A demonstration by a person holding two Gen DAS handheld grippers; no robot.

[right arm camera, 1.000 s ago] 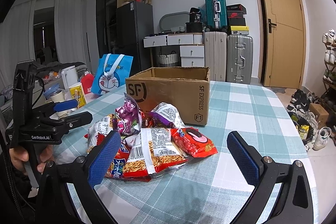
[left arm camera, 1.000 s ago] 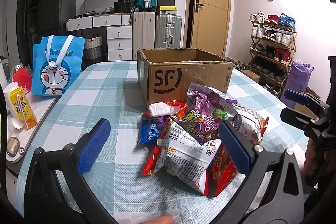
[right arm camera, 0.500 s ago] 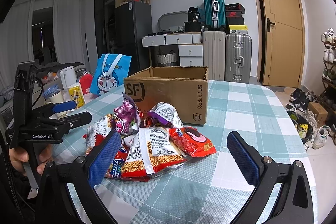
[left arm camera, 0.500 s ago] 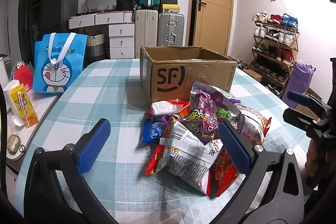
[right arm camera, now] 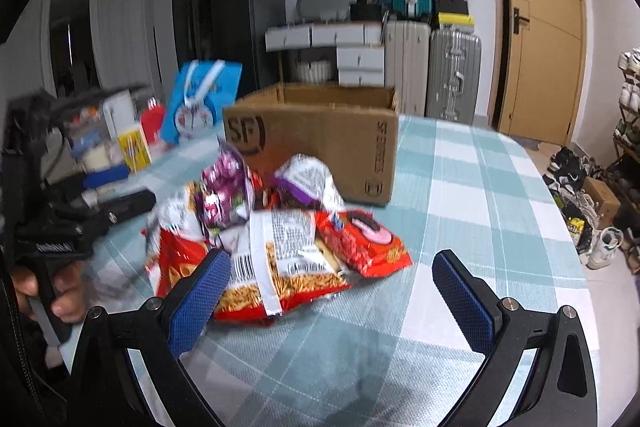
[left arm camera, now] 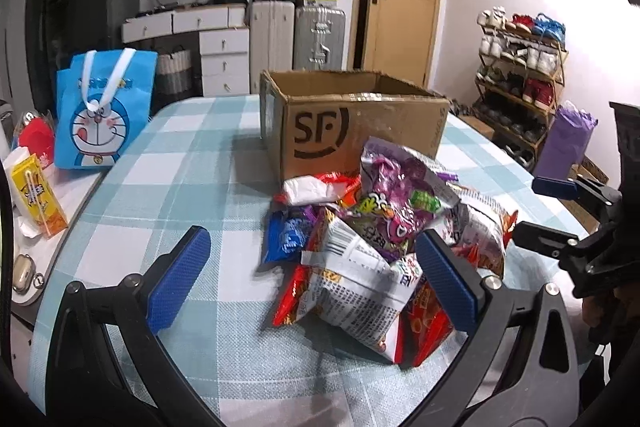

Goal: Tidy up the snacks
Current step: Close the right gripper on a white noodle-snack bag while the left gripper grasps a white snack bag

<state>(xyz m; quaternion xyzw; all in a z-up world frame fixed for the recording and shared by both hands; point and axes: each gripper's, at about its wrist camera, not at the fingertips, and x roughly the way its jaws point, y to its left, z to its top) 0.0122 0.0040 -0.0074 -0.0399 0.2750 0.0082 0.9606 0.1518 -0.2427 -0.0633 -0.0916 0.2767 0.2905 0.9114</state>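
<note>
Left gripper (left arm camera: 316,281) and right gripper (right arm camera: 332,293) hover low over the table (right arm camera: 460,187), jaws spread wide, holding nothing. Between them lies the snack pile (left arm camera: 380,235), touching the open box (left arm camera: 356,123). A blue bag (left arm camera: 102,107) stands well left.

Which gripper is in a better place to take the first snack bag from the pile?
Probably the left gripper: it is open, and the white bag lies between its fingers. The right gripper, also open, frames mostly bare tablecloth beside the pile.
</note>
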